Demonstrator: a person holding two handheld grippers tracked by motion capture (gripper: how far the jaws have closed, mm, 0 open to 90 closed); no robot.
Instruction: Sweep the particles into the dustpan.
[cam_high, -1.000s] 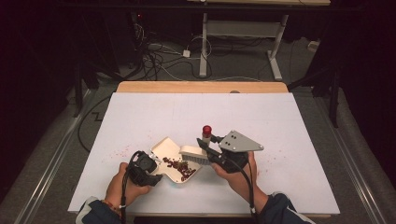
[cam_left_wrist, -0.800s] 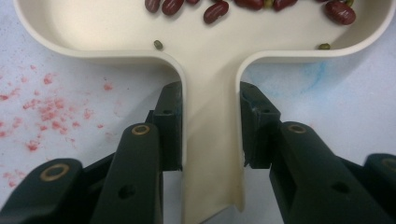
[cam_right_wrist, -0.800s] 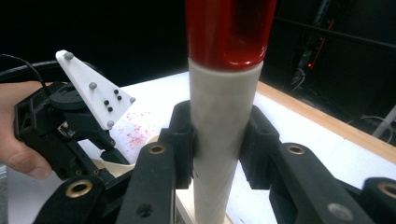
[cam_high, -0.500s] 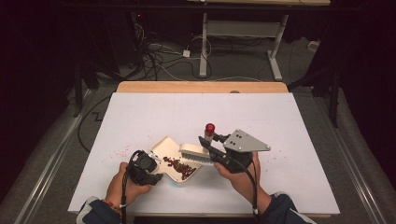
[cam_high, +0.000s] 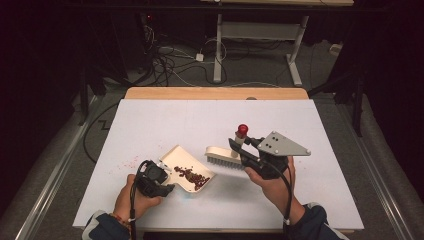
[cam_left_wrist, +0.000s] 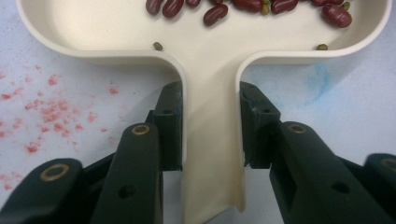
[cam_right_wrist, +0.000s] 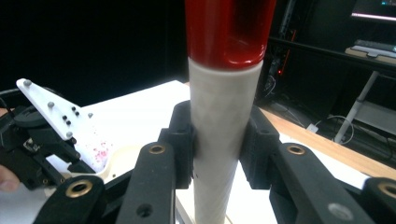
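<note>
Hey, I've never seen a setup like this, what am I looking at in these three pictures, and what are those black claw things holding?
A person sits at a white table and works with a hand-held two-jaw tool in each hand.

The wide picture is taken from above the person's side of the table. The left gripper is at the left, the right gripper at the right. The two close-ups come from small cameras riding on each gripper, looking along its black jaws.

The left gripper is shut on the handle of a cream dustpan, which rests on the table and holds dark red beans. The right gripper is shut on the pale, red-tipped handle of a brush, with the bristles just right of the pan. Reddish specks mark the table by the pan.
</note>
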